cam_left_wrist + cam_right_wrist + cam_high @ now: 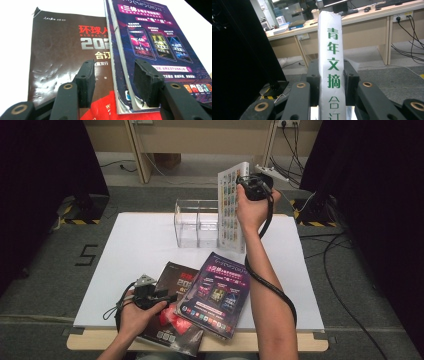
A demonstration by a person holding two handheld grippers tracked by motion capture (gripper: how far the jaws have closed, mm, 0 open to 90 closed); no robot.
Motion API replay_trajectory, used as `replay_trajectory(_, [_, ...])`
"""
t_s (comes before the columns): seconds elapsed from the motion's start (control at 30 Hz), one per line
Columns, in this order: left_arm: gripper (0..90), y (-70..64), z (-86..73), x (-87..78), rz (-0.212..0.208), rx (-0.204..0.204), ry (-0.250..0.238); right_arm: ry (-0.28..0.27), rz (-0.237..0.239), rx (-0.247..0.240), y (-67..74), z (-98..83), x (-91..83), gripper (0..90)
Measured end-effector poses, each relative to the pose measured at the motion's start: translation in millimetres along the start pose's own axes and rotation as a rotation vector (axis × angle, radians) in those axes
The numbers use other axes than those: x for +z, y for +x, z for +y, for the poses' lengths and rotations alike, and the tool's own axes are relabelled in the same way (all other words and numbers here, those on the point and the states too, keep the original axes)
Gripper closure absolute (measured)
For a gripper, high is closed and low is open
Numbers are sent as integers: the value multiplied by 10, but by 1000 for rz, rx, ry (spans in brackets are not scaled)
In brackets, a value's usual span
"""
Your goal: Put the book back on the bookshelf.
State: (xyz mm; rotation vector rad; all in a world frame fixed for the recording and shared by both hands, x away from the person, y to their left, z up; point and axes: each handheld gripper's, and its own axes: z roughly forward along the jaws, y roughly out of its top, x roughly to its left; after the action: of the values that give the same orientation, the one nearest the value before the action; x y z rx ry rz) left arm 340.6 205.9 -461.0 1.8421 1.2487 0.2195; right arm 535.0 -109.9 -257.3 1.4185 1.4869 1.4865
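Your right claw [251,184] pinches the white volume [231,210] by its spine, holding it upright over the clear plastic organizer [196,223] at the far side of the white surface [140,245]. In the right gripper view, both pads press flat against the white spine with green lettering. Your left claw [167,297] sits low at the near edge, jaws spread, one pad over the dark magazine [60,55] and the other on the purple magazine [155,42], whose edge lies between them. The purple one overlaps the dark one.
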Motion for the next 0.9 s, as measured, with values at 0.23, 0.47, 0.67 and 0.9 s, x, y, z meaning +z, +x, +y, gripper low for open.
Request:
replay_trajectory(0.23, [511,-8,9,0,-9,-3,-3,-12,-17,6,-54,-10,145,735])
replay_trajectory(0.47, [508,2,9,6,-11,-2,0,-20,-44,-4,-107,-95,330,734])
replay_trajectory(0.67, [508,20,-17,32,-7,-4,8,-3,-52,-29,-136,-318,405,733])
replay_trajectory(0.9, [506,11,-25,37,-8,-2,12,-15,-47,-68,-118,-371,274,731])
